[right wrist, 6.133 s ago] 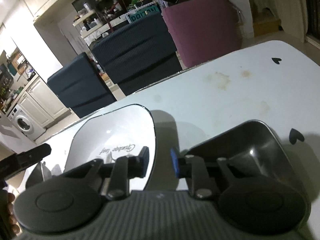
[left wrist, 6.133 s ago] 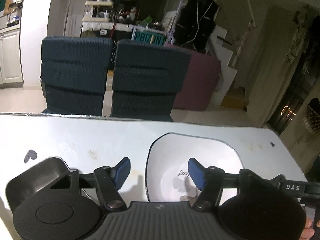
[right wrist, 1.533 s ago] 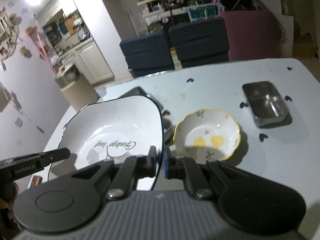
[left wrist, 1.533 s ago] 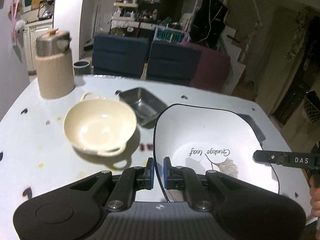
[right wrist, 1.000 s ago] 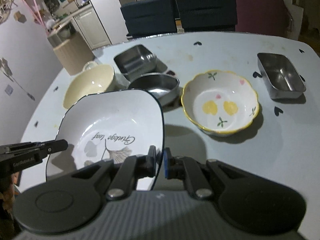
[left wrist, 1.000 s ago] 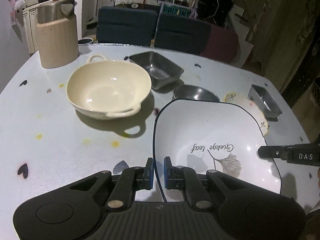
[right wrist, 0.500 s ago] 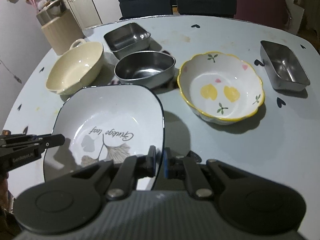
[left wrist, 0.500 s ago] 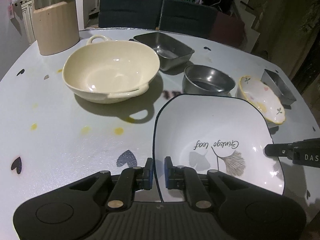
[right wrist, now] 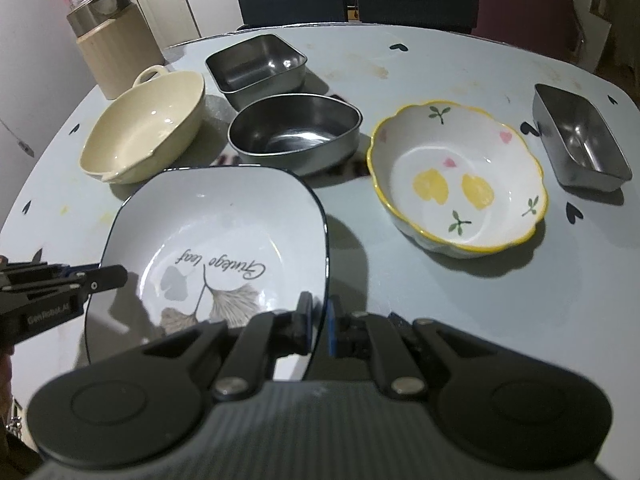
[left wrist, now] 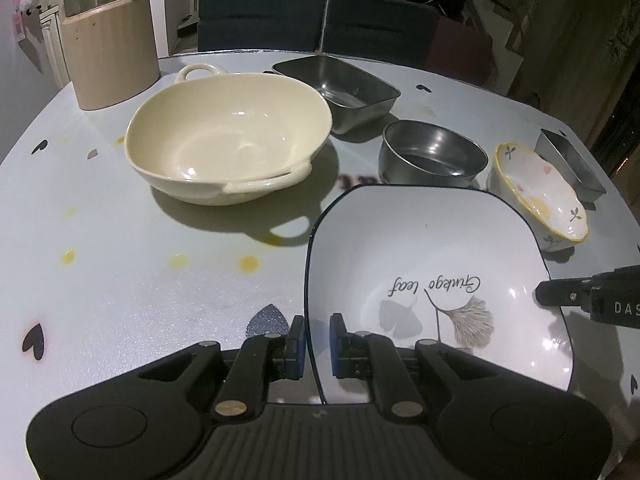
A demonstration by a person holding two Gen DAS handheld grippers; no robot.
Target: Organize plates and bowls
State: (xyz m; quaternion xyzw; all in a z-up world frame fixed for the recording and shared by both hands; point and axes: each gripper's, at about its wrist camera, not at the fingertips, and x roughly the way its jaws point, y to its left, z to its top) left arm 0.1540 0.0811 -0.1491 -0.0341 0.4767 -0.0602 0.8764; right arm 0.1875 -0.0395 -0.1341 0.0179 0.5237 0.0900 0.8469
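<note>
left gripper [left wrist: 318, 346] angled down, pinching white plate [left wrist: 432, 264] rim | right gripper [right wrist: 318, 326] pinching opposite rim | pale table [left wrist: 120, 280], kitchen behind

A beige canister [left wrist: 108, 40] stands on the table [left wrist: 100, 280] before dark chairs [left wrist: 260, 16].

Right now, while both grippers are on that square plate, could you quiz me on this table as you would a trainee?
1. True or false: the left gripper and the right gripper each clamp the rim of the square plate.
2. Which dish stands between the cream bowl and the flowered bowl? A) a mug B) the round steel bowl C) a glass
3. How many steel containers stand on the table?
Key: 1 true; 2 B; 3 three: the round steel bowl, the square pan, the oblong tin.
</note>
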